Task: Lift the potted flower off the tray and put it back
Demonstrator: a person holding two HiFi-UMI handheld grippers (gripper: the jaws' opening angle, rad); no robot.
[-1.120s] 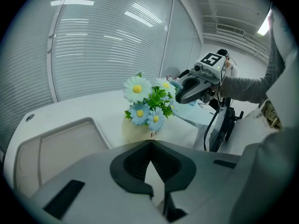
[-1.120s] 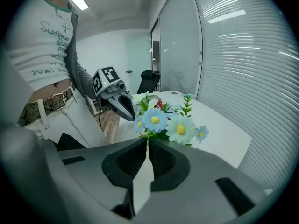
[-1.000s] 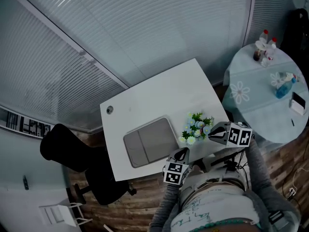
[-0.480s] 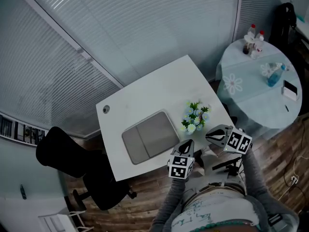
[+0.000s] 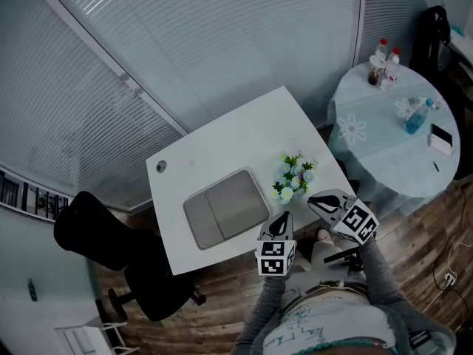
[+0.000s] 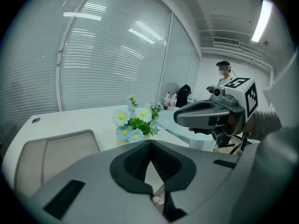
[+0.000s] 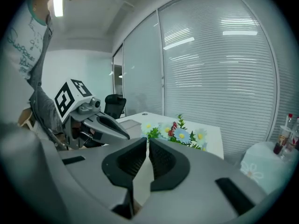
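**A:** Closest in first. What are the grippers doing?

**B:** The left gripper [image 5: 283, 217] is at the near edge of the table [image 5: 222, 150]. Its jaws are pressed together at the tips with nothing between them. The right gripper [image 5: 313, 200] is at the same edge, closer to the near right corner. Its jaws are also closed and empty. The two grippers are near each other but apart, and both point at the table.

**A:** And the potted flower?

**B:** The potted flower [image 5: 291, 177] stands upright on the bare table by the right edge, just past the right gripper's tips. It is beside the tray [image 5: 224, 208], not on it, and neither gripper touches it.

**A:** Where's the tray?

**B:** It lies flat along the near edge, left of the flower. Nothing rests on it.

**A:** Anything further out?

**B:** A small round grommet [image 5: 161, 166] sits near the far left corner. A dark office chair [image 5: 85, 228] stands off the left edge. To the right is a round table [image 5: 392, 154] with bottles [image 5: 380, 54] and a spray bottle [image 5: 415, 117] on it. Blinds [image 5: 222, 43] cover the wall behind.
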